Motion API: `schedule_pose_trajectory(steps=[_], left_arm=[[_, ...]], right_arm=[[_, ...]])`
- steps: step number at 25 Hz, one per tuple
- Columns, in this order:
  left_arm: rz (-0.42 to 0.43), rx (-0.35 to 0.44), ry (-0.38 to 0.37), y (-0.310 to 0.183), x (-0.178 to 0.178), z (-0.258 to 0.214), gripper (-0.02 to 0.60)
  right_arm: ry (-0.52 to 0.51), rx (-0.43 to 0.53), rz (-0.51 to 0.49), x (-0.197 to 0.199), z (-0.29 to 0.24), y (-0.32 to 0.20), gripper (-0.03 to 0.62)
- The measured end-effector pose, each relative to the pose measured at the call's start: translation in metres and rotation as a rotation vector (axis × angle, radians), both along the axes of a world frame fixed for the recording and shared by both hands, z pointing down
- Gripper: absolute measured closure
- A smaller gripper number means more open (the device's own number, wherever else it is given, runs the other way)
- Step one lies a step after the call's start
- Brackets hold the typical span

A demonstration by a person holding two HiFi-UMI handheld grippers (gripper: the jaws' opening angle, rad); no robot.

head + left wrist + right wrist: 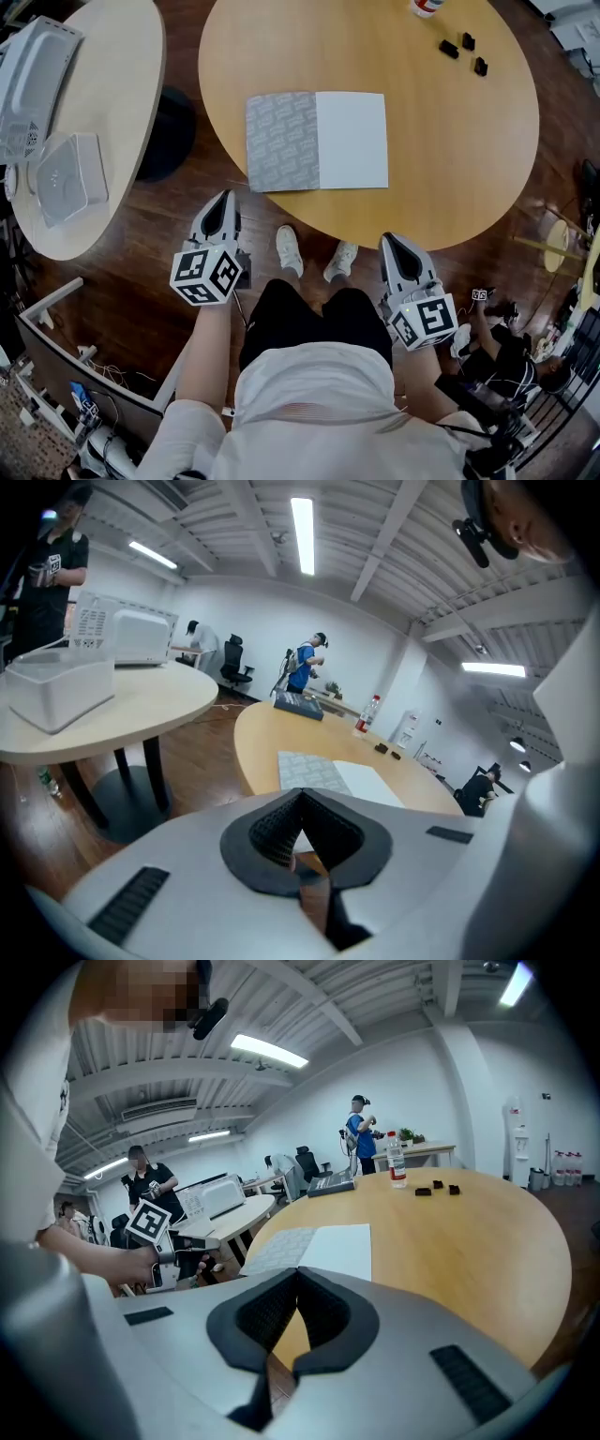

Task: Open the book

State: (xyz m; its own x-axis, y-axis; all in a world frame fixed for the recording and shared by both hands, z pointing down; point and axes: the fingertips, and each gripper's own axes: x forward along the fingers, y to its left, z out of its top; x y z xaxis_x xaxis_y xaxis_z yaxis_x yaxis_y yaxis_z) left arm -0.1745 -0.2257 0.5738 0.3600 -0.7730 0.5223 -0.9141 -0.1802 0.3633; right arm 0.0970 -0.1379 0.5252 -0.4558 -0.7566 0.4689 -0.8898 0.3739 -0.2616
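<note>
The book lies open and flat on the round wooden table, near its front edge. Its left half is a grey patterned sheet and its right half is a plain white page. It also shows ahead as the book in the left gripper view and the book in the right gripper view. My left gripper hangs below the table's edge at the left, shut and holding nothing. My right gripper hangs below the edge at the right, also shut and holding nothing. Both are apart from the book.
Three small black blocks and a bottle sit at the table's far side. A second round table at the left carries white boxes. Shoes stand under the table's edge. Other people are in the room behind.
</note>
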Motion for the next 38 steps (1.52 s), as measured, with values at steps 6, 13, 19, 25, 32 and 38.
schedule_pose_trajectory(steps=[6, 13, 19, 25, 32, 38], left_arm=[[0.076, 0.121, 0.046, -0.007, 0.013, -0.059, 0.569], [0.167, 0.221, 0.045, -0.005, 0.012, -0.121, 0.569], [0.249, 0.310, 0.005, 0.009, 0.018, -0.173, 0.569], [0.285, 0.364, 0.023, 0.027, 0.031, -0.211, 0.569], [0.248, 0.401, 0.020, 0.061, 0.038, -0.242, 0.571], [0.216, 0.433, -0.008, 0.104, 0.078, -0.271, 0.571]], right_arm=[[0.032, 0.054, 0.021, -0.008, -0.029, -0.003, 0.589], [0.065, 0.154, 0.029, -0.031, -0.085, -0.007, 0.589], [0.089, 0.236, 0.046, -0.038, -0.134, -0.015, 0.589], [0.088, 0.296, 0.015, -0.043, -0.168, -0.010, 0.589], [0.056, 0.364, -0.057, -0.042, -0.195, 0.002, 0.589], [0.007, 0.430, -0.104, -0.007, -0.220, 0.033, 0.589]])
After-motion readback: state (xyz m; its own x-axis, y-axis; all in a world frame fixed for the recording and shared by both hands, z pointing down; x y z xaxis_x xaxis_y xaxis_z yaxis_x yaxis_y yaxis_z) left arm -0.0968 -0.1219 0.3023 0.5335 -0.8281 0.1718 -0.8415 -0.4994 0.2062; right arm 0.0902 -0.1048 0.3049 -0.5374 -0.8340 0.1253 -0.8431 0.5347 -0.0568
